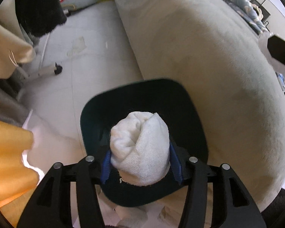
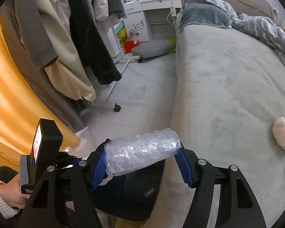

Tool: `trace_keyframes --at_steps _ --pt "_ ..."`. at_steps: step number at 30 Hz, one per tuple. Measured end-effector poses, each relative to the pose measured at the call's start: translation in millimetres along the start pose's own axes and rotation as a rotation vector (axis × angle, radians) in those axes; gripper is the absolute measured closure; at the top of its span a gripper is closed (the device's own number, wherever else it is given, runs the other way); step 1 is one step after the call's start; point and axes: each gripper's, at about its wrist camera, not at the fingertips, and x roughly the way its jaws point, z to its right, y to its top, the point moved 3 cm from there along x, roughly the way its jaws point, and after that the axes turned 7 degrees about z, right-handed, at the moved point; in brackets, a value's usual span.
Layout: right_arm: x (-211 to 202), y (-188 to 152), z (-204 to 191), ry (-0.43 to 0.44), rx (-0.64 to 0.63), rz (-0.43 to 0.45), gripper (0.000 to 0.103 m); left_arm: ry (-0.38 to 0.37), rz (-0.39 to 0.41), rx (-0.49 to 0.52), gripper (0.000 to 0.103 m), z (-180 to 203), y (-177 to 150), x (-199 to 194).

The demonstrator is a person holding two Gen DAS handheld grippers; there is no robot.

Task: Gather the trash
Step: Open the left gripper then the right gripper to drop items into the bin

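Note:
My left gripper (image 1: pixel 140 162) points steeply down over a dark bin (image 1: pixel 142 95) that stands on the floor against the bed. Its blue pads touch both sides of a rolled white cloth wad (image 1: pixel 140 146), which hangs above the bin's opening. In the right wrist view my right gripper (image 2: pixel 140 163) is shut on a roll of clear bubble wrap (image 2: pixel 142 150), held crosswise just above the same bin (image 2: pixel 134 195). The left gripper's body (image 2: pixel 45 152) and the hand (image 2: pixel 9 195) that holds it show at the lower left there.
The grey-green bed (image 2: pixel 228 85) fills the right side, with a blue blanket (image 2: pixel 256 26) and a pale plush toy (image 2: pixel 284 133) on it. A wheeled clothes rack (image 2: pixel 104 102) with hanging coats and an orange curtain (image 2: pixel 7 95) stand on the left. White paper (image 1: pixel 131 216) lies beside the bin.

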Motion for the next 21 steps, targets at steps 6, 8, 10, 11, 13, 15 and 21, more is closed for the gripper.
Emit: trace_keyframes --at_steps 6,8,10,11,13,15,21 --pt "20.0 -1.0 -12.9 0.010 -0.014 -0.031 0.037 -0.021 -0.019 0.005 0.030 -12.8 -5.1 0.2" --pt "26.4 -1.9 -16.5 0.012 -0.019 -0.044 0.037 -0.024 -0.007 -0.004 0.027 -18.2 -4.0 -3.1" --pt "34.0 -3.8 -19.8 0.013 -0.023 -0.061 0.037 -0.023 0.005 -0.016 0.026 -25.0 -3.2 -5.9" --pt "37.3 -4.7 -21.1 0.013 -0.024 -0.068 0.037 -0.025 0.012 -0.023 0.026 -27.2 -1.5 -8.0" --pt "45.5 -7.4 -23.5 0.010 -0.028 -0.087 0.037 -0.031 0.031 -0.039 0.026 -33.2 0.9 -12.6" --pt "54.9 -10.6 -25.6 0.009 -0.033 -0.109 0.037 -0.029 0.063 -0.049 0.026 -38.3 4.4 -19.8" --pt "79.3 -24.6 -32.6 0.002 -0.050 -0.183 0.037 -0.046 0.178 -0.076 0.026 -53.8 16.5 -45.0"
